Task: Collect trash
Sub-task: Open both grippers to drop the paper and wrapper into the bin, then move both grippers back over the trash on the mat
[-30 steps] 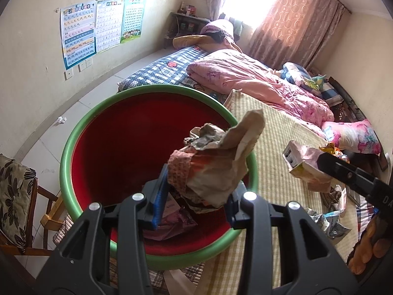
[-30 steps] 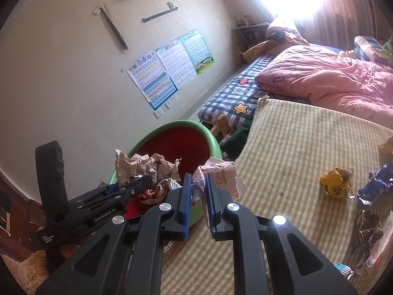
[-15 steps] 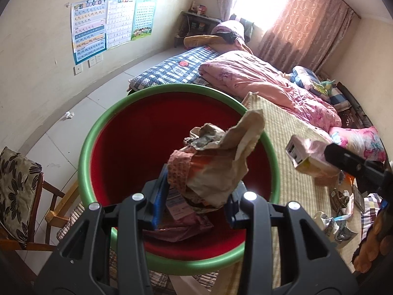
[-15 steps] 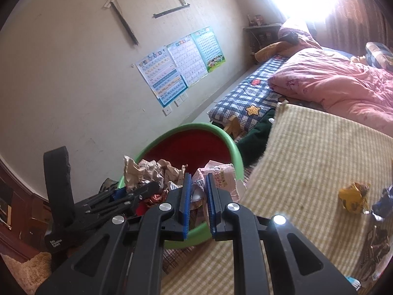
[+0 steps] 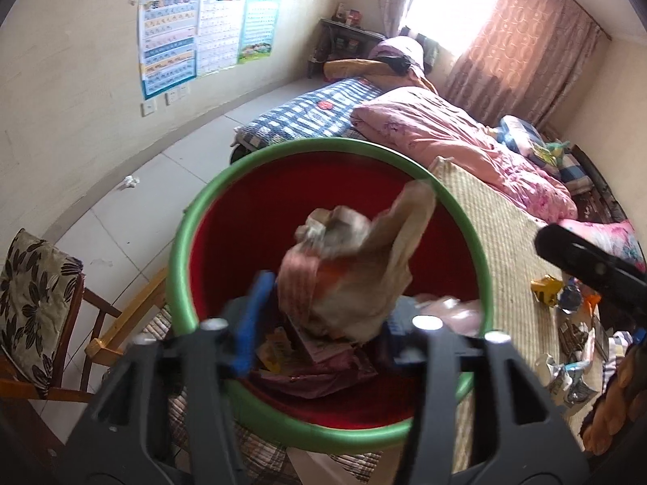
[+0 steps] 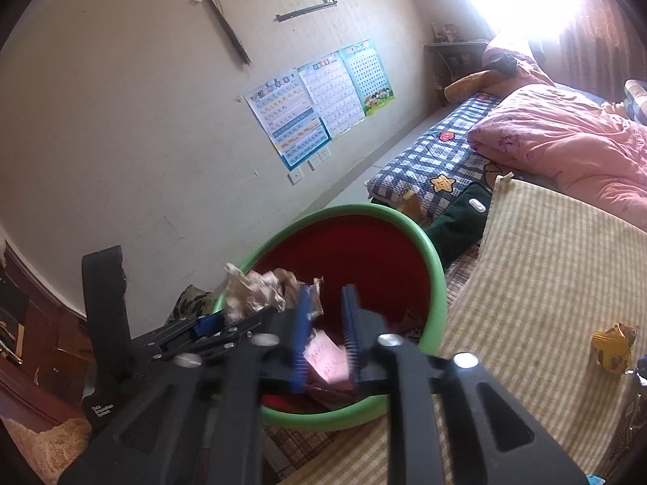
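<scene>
Right wrist: striped mat (image 6: 538, 283), cream wall (image 6: 121, 141)

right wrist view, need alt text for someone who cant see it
The right gripper hangs with its blue-padded jaws open over a red tub with a green rim, a pink wrapper in the tub below the gap. The left gripper beside it holds crumpled brown paper over the tub; a yellow wrapper lies on the striped mat.

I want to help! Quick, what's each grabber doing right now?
Left gripper: closed on the crumpled brown paper.
Right gripper: open, pink wrapper dropping into the basin.
</scene>
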`<state>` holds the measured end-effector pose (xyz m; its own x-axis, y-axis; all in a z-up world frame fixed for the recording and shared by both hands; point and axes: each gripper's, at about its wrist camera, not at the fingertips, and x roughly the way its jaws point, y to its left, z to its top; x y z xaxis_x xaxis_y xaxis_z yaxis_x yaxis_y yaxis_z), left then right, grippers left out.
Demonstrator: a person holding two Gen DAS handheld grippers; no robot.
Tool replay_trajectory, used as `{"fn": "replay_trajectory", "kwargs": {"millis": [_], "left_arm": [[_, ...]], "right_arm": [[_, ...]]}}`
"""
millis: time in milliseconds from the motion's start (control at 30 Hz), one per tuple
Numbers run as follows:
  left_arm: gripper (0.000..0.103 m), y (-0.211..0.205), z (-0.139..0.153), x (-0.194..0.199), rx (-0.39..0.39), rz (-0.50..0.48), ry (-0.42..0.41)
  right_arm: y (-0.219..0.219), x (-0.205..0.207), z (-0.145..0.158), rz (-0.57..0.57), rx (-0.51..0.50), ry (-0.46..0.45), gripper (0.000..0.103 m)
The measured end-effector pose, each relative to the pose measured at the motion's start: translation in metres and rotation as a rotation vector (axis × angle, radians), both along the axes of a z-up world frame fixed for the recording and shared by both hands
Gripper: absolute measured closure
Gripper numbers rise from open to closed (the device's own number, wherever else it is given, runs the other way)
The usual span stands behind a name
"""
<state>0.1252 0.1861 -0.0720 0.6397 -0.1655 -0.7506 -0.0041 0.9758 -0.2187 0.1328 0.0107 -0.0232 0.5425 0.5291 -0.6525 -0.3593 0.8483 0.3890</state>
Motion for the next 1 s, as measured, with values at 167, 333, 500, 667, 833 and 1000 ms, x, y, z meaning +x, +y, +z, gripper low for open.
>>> {"fn": "replay_trajectory", "kwargs": {"millis": [167,333,500,667,833,1000], "left_arm": [[0.025,0.002,0.004,-0.004,0.010,0.033,-0.025],[0.025,-0.007,0.008,-0.008,0.014,0.031,-0.034],[0.025,-0.021,0.020,-0.019,-0.005,0.031,-0.077],[0.025,-0.052,0.030,-0.033,-0.017,-0.023,-0.096],[0.025,-0.109,0.012,-0.051,-0.027,-0.189,0.001],[0.025,-0.158,-0.007,-0.063,-0.048,-0.301,0.087]], "right_arm": [[-0.010,-0.004,0.002,-0.017,0.008,-0.003,0.062],[-0.035,-0.014,0.004,-0.058,-0.001,-0.005,0.059],[-0.072,-0.027,0.004,-0.126,-0.024,-0.003,0.055],[-0.129,-0.042,0.000,-0.228,-0.072,0.022,0.051],[-0.183,-0.068,-0.011,-0.323,-0.081,0.065,0.051],[-0.212,-0.097,-0.019,-0.338,-0.087,0.105,0.051]]}}
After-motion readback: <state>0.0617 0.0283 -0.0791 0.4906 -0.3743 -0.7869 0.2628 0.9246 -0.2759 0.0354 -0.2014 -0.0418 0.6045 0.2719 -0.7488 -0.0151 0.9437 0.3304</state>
